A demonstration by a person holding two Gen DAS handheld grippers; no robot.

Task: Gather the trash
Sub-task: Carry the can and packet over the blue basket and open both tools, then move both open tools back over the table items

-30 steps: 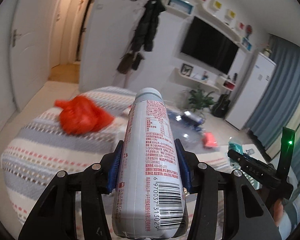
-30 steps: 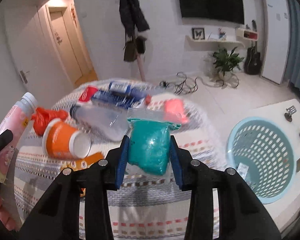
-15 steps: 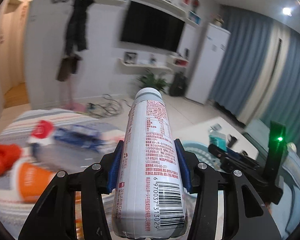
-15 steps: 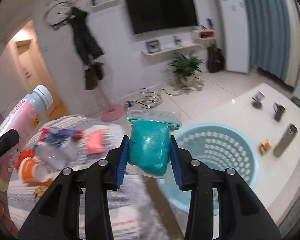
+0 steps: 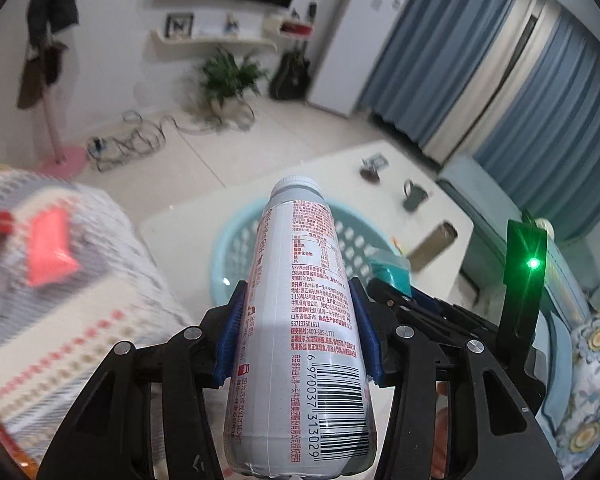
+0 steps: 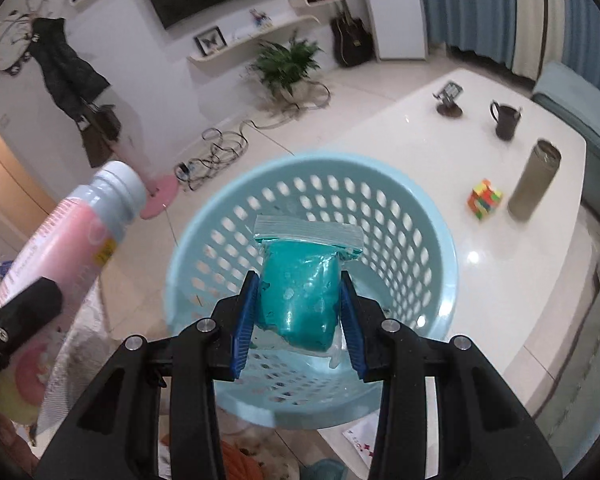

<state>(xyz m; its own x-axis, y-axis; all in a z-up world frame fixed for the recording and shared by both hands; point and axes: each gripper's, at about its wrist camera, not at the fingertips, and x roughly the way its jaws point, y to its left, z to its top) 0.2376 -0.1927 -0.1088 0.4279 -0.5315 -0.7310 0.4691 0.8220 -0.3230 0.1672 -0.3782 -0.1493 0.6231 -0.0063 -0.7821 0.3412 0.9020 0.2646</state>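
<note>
Perforated pale-blue plastic basket (image 6: 428,240) — round, on the white table (image 6: 440,152) near its left edge. Right gripper (image 6: 300,304) narrow, blue pads pinching a glossy teal zip bag (image 6: 300,296) over the basket's mouth. Left gripper (image 5: 298,332) half-wide, clamping a smooth printed white bottle (image 5: 304,300) — cap toward the basket. Striped cloth (image 5: 100,280) at left blurred; basket floor mostly hidden.
</note>
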